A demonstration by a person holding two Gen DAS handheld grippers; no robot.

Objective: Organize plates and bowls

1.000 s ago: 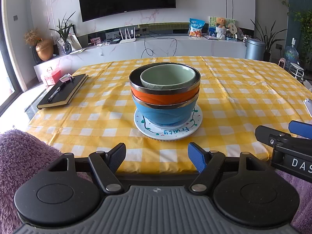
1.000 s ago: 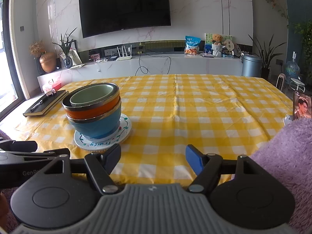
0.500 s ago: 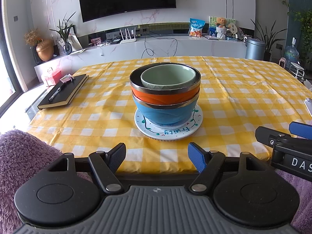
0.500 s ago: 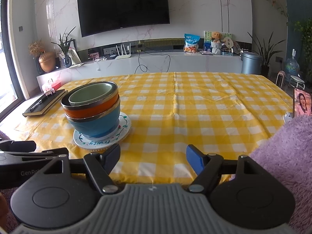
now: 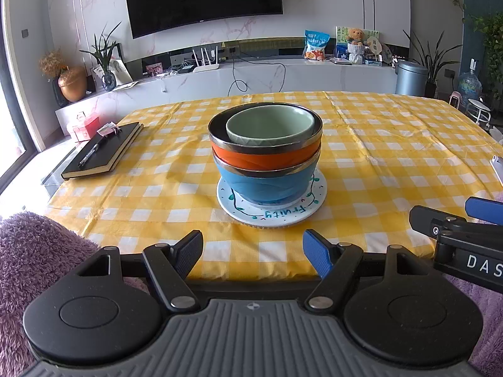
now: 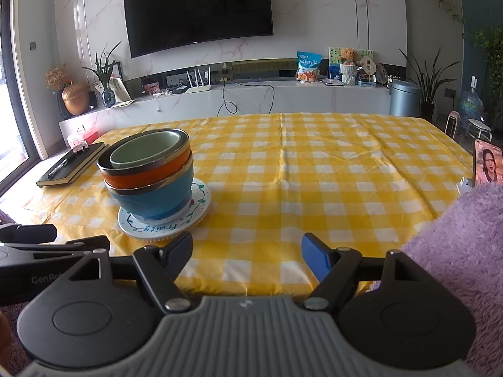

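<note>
A stack stands near the front of the yellow checked table (image 5: 377, 144): a white plate (image 5: 273, 212) lettered "Fruity", a blue bowl (image 5: 267, 185) on it, an orange bowl (image 5: 264, 157) in that, and a pale green bowl (image 5: 270, 125) on top. The stack also shows in the right wrist view: plate (image 6: 163, 226), blue bowl (image 6: 154, 198), orange bowl (image 6: 144, 176), green bowl (image 6: 144, 150). My left gripper (image 5: 253, 251) is open and empty, at the table's front edge before the stack. My right gripper (image 6: 246, 253) is open and empty, right of the stack.
A black notebook (image 5: 103, 154) with a pen lies at the table's left side. A phone (image 6: 487, 163) stands at the right edge. Purple fleece (image 6: 456, 251) lies at the front. A TV and a white counter stand behind the table.
Both grippers have barely shifted; the view sits slightly farther back from the stack. Both stay open. The stack has not moved.
</note>
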